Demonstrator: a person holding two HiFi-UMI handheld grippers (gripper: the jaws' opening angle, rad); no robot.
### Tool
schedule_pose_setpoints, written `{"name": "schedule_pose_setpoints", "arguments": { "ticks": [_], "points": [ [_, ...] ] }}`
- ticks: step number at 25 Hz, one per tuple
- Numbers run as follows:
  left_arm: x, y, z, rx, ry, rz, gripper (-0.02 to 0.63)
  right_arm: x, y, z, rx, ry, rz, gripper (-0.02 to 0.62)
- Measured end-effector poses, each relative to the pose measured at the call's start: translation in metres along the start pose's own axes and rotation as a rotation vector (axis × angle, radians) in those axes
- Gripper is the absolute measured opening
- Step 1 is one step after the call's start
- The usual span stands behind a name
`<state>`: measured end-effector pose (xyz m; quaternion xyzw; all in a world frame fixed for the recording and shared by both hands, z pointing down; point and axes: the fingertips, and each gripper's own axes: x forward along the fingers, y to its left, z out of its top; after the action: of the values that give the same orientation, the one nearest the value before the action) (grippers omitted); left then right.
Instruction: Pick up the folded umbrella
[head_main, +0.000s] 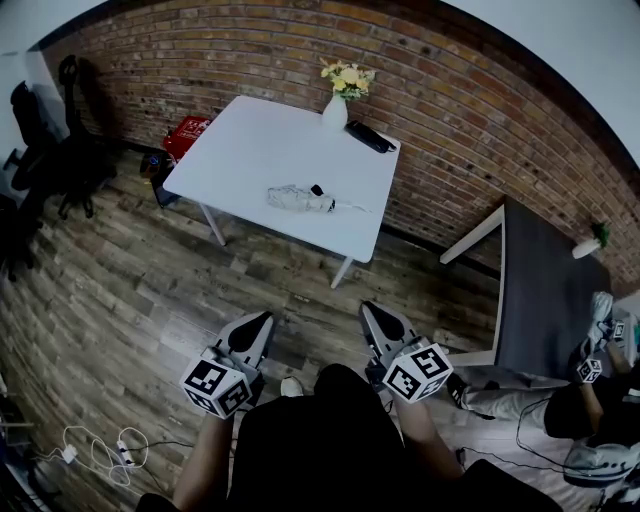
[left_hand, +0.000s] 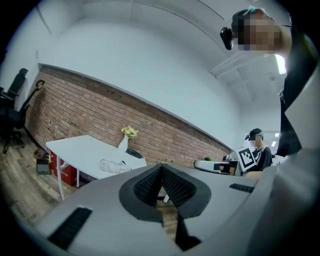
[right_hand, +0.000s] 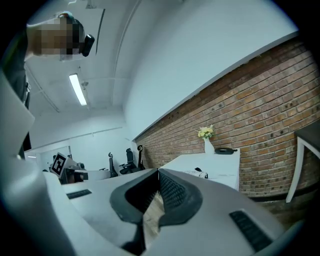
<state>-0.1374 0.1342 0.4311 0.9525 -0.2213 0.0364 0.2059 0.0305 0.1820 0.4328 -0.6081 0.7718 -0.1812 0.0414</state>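
The folded umbrella (head_main: 300, 199), pale grey with a black handle end, lies on the white table (head_main: 250, 150) near its front edge; it also shows in the left gripper view as the umbrella (left_hand: 113, 165) and small in the right gripper view as the umbrella (right_hand: 198, 173). My left gripper (head_main: 262, 320) and right gripper (head_main: 372, 312) hang over the wooden floor, well short of the table. Both are shut with the jaw tips meeting and nothing between them, the left gripper (left_hand: 161, 166) and the right gripper (right_hand: 159, 171) pointing toward the table.
A white vase of yellow flowers (head_main: 340, 95) and a black case (head_main: 370, 136) stand at the table's back by the brick wall. A red box (head_main: 186, 135) sits under the left side. A dark table (head_main: 545, 290) is at the right, office chairs (head_main: 50, 140) at the left, a seated person (head_main: 590, 420) at lower right.
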Motion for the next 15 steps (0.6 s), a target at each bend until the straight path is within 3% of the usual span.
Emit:
{"name": "schedule_pose_setpoints", "arguments": {
  "ticks": [15],
  "points": [
    [0.003,0.031,-0.001,-0.01,0.012,0.039,0.014,0.025,-0.009,0.002,-0.013,0.013,-0.017,0.021]
  ]
}}
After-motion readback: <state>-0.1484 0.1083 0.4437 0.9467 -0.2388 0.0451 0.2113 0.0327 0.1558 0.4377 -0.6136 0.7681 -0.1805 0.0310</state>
